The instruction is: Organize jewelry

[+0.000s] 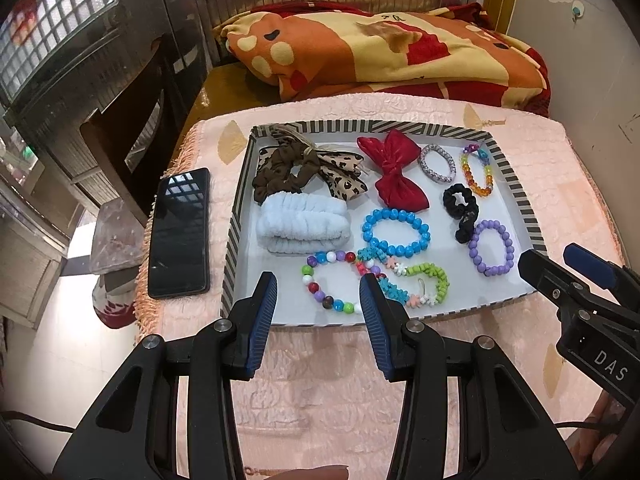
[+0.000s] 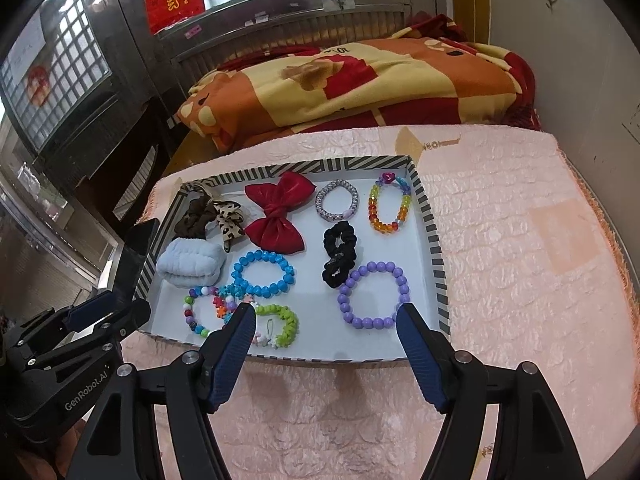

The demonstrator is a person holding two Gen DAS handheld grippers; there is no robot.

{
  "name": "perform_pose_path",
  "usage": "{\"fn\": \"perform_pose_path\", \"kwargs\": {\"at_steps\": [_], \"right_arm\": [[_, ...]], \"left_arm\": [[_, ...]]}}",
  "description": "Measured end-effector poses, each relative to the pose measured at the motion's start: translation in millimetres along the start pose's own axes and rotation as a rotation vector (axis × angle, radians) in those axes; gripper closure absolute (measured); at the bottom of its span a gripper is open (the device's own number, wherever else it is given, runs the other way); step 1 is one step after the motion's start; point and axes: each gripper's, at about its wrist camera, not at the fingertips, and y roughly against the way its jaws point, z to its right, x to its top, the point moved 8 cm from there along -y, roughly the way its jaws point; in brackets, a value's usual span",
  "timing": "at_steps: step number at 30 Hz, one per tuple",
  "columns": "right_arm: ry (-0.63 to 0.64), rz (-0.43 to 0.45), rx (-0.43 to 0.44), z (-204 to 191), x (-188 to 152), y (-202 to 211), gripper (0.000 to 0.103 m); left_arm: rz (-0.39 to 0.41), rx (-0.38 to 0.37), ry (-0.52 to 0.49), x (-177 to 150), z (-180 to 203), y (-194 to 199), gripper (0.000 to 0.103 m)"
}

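Jewelry and hair bits all sit inside the striped tray point(image 1: 236, 216) on the pink cloth: blue bead bracelet point(image 1: 396, 233), purple bead bracelet point(image 2: 374, 295), a mixed-colour bead bracelet point(image 1: 328, 280) tangled with a green-and-turquoise flower bracelet point(image 1: 416, 280), a rainbow crystal one point(image 1: 478, 174), plus a red bow point(image 1: 394, 172), black scrunchie point(image 1: 460, 208), leopard bow point(image 1: 344, 180) and a fluffy white band point(image 1: 302, 224).

Honestly this fits either a sorted tray or one waiting to be sorted, can't call it. Only those 2 overlapping bracelets look messy.

Left gripper point(image 1: 318, 300) hovers at the near rim, fingers spread and empty; right gripper point(image 2: 326, 326) likewise, wide apart, framing the purple one.

A phone point(image 1: 180, 232) lies just left of the tray, and a folded blanket point(image 1: 380, 52) sits behind. Nothing blocks the way in.
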Motion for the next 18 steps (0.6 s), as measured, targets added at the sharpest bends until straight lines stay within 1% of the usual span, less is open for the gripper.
{"fn": "perform_pose_path", "kwargs": {"at_steps": [18], "right_arm": [[0.022,0.002,0.006,-5.0,-0.3,5.3,0.031]], "left_arm": [[0.021,0.008,0.008,-0.6,3.1,10.3,0.061]]}}
